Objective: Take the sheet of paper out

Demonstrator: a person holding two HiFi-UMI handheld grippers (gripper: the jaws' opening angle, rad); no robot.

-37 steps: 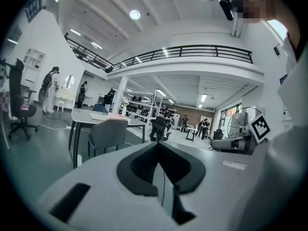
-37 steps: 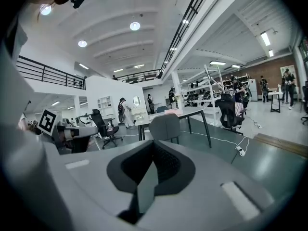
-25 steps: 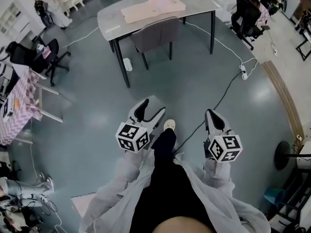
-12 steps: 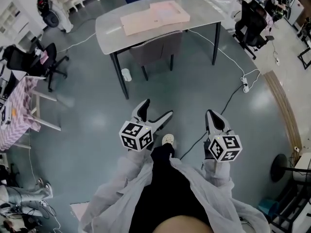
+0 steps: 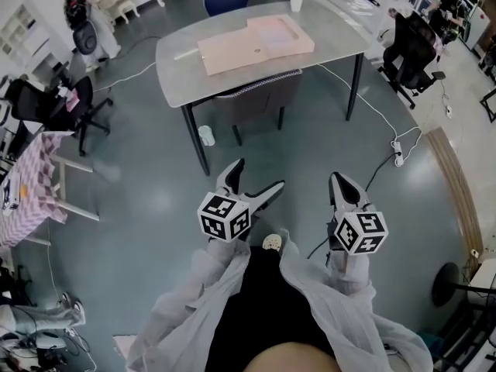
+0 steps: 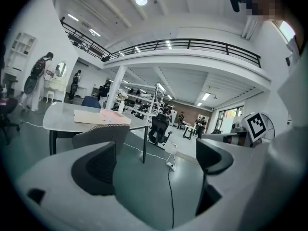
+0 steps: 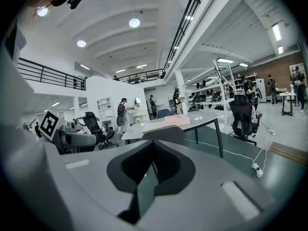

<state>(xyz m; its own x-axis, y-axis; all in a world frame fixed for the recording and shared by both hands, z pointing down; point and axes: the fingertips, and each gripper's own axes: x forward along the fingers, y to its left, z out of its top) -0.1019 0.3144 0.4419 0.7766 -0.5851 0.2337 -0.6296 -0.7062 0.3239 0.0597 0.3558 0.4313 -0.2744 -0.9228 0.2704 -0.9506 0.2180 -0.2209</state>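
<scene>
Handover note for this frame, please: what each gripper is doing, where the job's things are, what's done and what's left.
Left gripper: jaws wide apart and opening, nothing between them.
Right gripper: jaws together, empty.
Both are held over the floor, short of the grey table, pointing toward it.
On the table lie pinkish flat items, a box or folder by the look of them. No separate sheet can be made out from here. A chair is tucked in on the near side.
Done: nothing touched yet.
Left: reach the table, find the sheet in the pinkish flat items and take it out.
</scene>
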